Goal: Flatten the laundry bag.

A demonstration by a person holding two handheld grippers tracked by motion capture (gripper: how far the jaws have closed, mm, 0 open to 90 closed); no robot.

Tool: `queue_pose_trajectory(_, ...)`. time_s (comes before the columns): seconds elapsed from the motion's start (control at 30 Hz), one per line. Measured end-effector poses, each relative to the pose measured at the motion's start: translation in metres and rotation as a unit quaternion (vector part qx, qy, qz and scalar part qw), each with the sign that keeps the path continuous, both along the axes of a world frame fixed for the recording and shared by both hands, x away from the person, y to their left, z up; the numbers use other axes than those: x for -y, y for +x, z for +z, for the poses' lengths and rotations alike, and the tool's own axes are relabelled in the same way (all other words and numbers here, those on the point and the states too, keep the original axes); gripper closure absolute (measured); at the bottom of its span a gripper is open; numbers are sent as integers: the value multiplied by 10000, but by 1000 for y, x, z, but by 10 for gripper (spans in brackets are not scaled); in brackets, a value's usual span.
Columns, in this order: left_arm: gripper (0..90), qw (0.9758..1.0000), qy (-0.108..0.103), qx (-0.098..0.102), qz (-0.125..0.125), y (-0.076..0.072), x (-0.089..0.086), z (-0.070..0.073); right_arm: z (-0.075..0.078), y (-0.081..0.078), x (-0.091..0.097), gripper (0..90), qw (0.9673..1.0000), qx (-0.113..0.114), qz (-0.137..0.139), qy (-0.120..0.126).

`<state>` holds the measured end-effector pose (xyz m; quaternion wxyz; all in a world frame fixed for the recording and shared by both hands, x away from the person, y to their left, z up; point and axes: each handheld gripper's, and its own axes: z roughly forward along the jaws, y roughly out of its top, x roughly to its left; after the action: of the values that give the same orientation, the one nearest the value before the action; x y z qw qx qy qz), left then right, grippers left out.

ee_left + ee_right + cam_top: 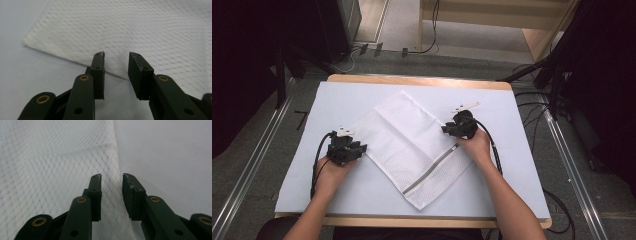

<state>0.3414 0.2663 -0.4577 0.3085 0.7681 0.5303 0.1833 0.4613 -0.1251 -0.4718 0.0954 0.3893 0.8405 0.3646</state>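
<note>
A white mesh bag [407, 140] lies flat and turned like a diamond on the white-covered table [517, 170], its grey zipper [432, 169] running along the near right side. My left gripper [361, 148] rests at the bag's left corner. In the left gripper view its jaws [116, 62] stand apart, low over the bag's hem [150, 30], with nothing pinched. My right gripper [446, 129] sits at the bag's right corner. Its jaws [112, 185] are likewise apart, straddling the bag's edge [50, 170] without pressing it.
The table's wooden rim [422, 80] shows at the far side, and bare white cover surrounds the bag. Cables [532, 107] and dark stands [557, 65] lie on the floor to the right, metal rails [257, 160] to the left.
</note>
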Motion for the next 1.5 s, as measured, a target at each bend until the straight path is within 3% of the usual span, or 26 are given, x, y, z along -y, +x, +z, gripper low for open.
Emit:
queue_pose_trajectory(0.07, 719, 10000, 13, 42, 1, -1, 0, -1, 0, -1, -1, 755, 9999, 79, -18, -70)
queue_pose_trajectory(0.13, 773, 9999, -103, 5, -23, -1, 1, -1, 0, -1, -1, 782, 9999, 76, -43, -74)
queue_pose_trajectory(0.17, 850, 9997, -240, -22, -79, -1, 1, -2, 0, -1, -1, 808, 9999, 59, -52, -69)
queue_pose_trajectory(0.2, 876, 9997, -221, 12, -53, -1, 2, -2, 0, -1, -1, 818, 9999, 53, -49, -74)
queue_pose_trajectory(0.3, 886, 9997, -204, -10, -98, -1, 1, -2, 0, -1, 0, 871, 10000, 19, -14, -84)
queue_pose_trajectory(0.53, 900, 9977, -575, -353, -60, 9, -5, 2, 2, -1, 0, 900, 9999, -150, -34, -57)
queue_pose_trajectory(0.8, 900, 9966, -720, -386, -134, 27, -6, 12, 6, -4, 7, 900, 9992, -398, -84, -23)
queue_pose_trajectory(1.2, 900, 9954, -741, -534, -279, 64, -2, 14, 8, -23, 8, 900, 9993, -353, -101, -7)
queue_pose_trajectory(1.37, 900, 9938, -868, -608, -337, 80, 0, 13, 8, -29, 7, 900, 9994, -340, -79, 15)
queue_pose_trajectory(1.5, 900, 9941, -853, -539, -391, 87, 2, 15, 7, -35, 7, 900, 9994, -344, -88, 34)
